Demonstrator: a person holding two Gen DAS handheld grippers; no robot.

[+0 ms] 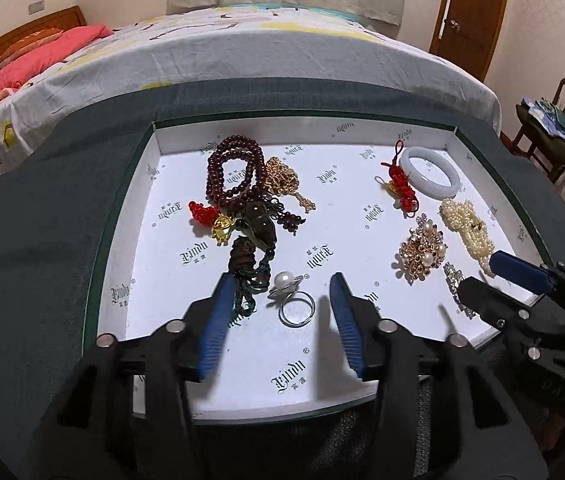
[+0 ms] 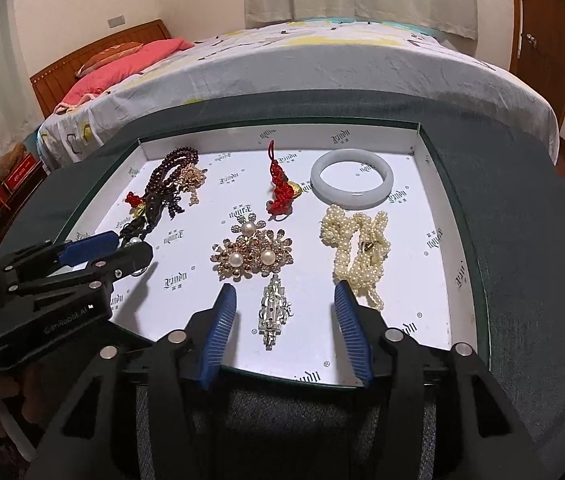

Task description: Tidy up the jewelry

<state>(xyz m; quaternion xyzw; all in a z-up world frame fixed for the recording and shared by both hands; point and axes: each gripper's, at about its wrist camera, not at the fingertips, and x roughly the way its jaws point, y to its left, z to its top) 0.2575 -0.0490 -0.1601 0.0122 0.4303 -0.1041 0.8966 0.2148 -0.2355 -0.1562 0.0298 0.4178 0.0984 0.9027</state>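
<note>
A shallow white tray (image 1: 242, 384) (image 2: 434, 280) holds the jewelry. My left gripper (image 1: 284, 284) is open and empty, its fingers on either side of a silver pearl ring (image 1: 292, 300). A tangle of dark red beads (image 1: 234, 176), a gold chain (image 1: 282, 180) and a gold charm (image 1: 222, 229) lies behind it. My right gripper (image 2: 284, 296) is open and empty, straddling a silver brooch (image 2: 274, 312). Ahead of it lie a gold pearl brooch (image 2: 252, 254), a pearl bracelet (image 2: 358, 248), a white jade bangle (image 2: 352, 180) and a red knot charm (image 2: 280, 188).
The tray sits on a dark green cloth (image 1: 42, 240) in front of a bed (image 1: 242, 48). A wooden chair (image 1: 554, 128) stands at the right and a door (image 1: 470, 16) behind. Each gripper shows in the other's view: the right one (image 1: 482, 280), the left one (image 2: 134, 246).
</note>
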